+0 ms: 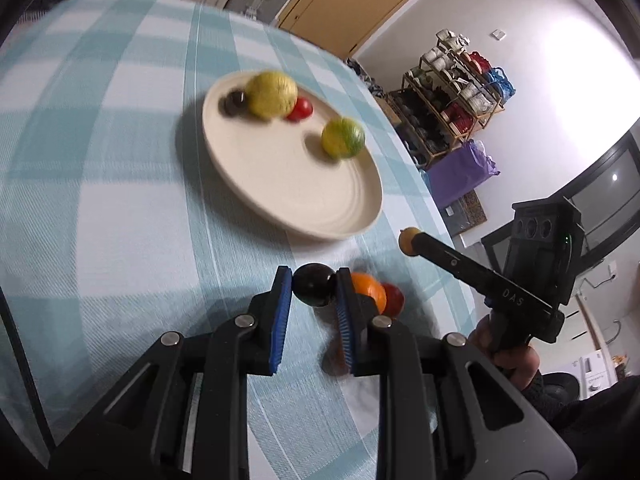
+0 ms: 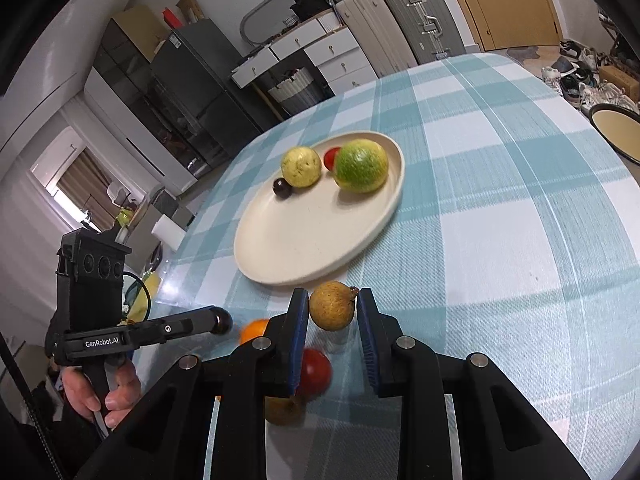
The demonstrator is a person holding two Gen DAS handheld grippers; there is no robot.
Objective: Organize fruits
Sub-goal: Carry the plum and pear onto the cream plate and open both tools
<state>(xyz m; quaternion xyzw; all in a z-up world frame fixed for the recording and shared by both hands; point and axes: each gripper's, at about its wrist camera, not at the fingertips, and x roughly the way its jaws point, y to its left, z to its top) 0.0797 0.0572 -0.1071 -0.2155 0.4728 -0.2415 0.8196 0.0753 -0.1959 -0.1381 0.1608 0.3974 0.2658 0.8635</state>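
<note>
- Left gripper [image 1: 311,289], low centre of its view, is clamped on a dark round fruit [image 1: 313,290].
- Right gripper [image 2: 333,308] is clamped on a brownish-yellow fruit [image 2: 332,306].
- An orange fruit [image 1: 370,290] and a red fruit [image 1: 394,299] lie just right of the left claw.
- The cream plate [image 2: 304,248], upper centre, holds four fruits on the checked tablecloth [image 2: 500,220].

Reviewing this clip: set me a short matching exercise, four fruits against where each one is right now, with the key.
Fruits
1. dark plum
2. tan round fruit
3. green-yellow fruit
4. orange

Places
A. on the cream plate
B. on the tablecloth, off the plate
C. in the left hand-held gripper
D. in the right hand-held gripper

Pairs: 1-C, 2-D, 3-A, 4-B
</note>
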